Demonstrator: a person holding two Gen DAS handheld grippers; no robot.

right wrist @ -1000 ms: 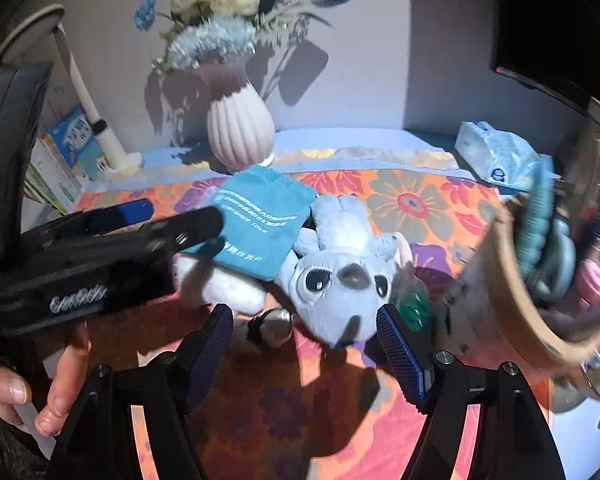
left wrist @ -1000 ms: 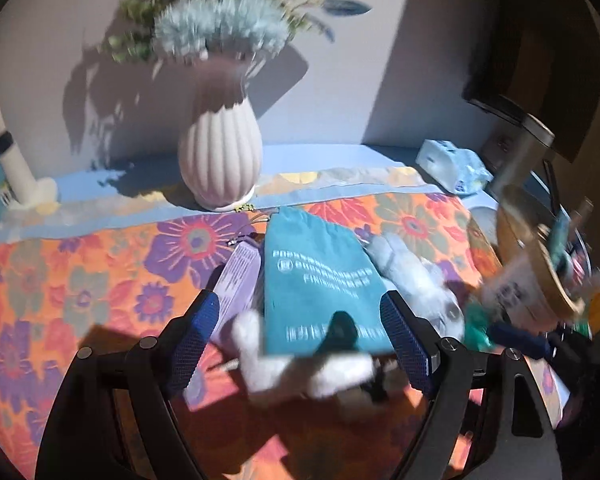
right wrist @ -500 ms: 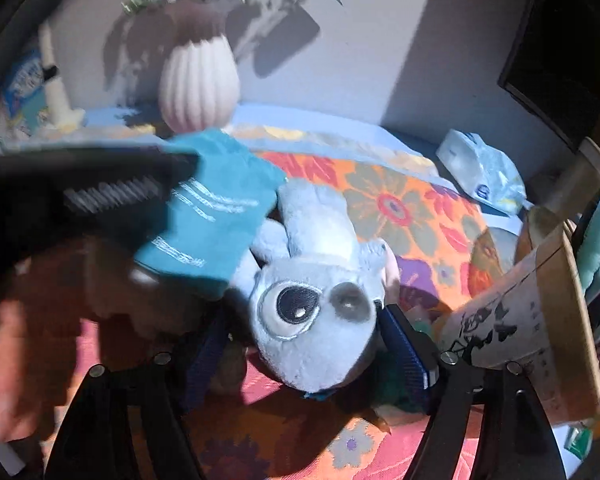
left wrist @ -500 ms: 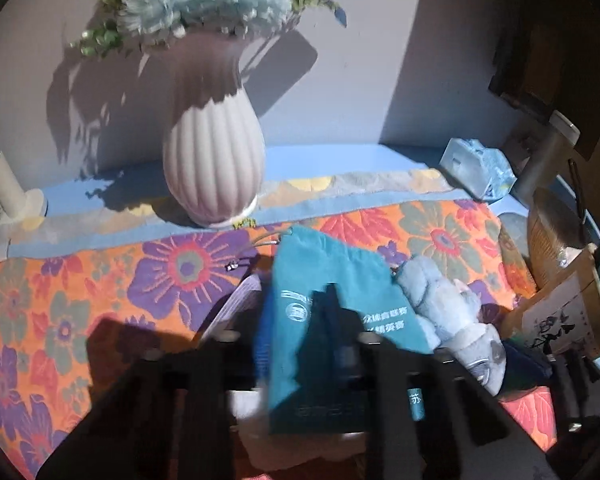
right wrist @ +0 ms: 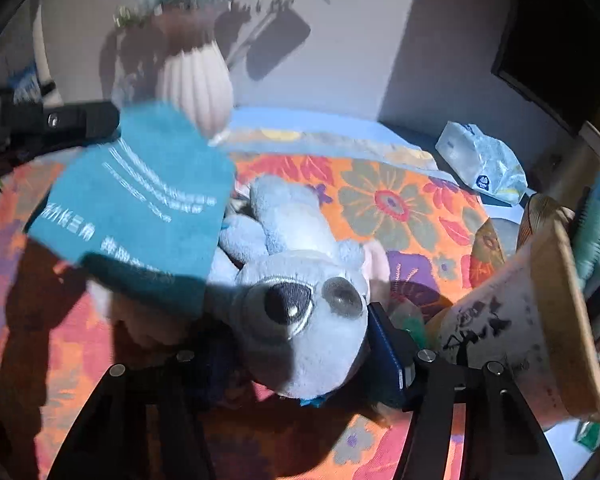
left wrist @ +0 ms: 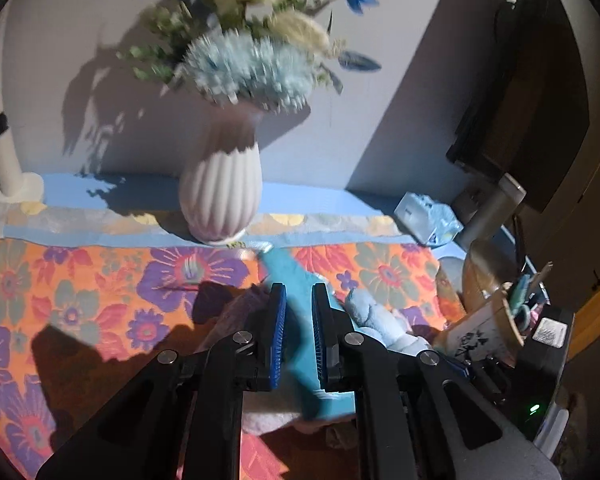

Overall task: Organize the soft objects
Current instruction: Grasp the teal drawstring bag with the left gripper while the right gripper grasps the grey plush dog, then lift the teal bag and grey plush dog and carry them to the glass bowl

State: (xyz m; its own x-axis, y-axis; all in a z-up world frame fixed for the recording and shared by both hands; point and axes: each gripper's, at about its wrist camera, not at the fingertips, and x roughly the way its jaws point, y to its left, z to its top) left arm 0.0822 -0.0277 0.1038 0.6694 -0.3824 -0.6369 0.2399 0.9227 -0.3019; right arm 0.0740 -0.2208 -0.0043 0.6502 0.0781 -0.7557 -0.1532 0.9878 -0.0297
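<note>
Left wrist view: the teal cloth pouch (left wrist: 300, 340) is pinched between the narrow blue pads of the left tongs (left wrist: 299, 334) and is held lifted above the floral cloth (left wrist: 80, 300) on the worktop. In the right wrist view the pouch (right wrist: 140, 200) is seen hanging from the left tongs (right wrist: 80, 120), its white printed text facing the camera and its lower edge overlapping the blue plush toy (right wrist: 300, 312). The toy's head is framed by the right tongs (right wrist: 296, 360), whose fingers are set wide at either side of it; whether the pads press on it cannot be told. A white ribbed vase (left wrist: 220, 196) with flowers is seen behind, a tissue pack (right wrist: 482, 164) to the right, and a pen holder (right wrist: 540, 320) just beside the toy.
</note>
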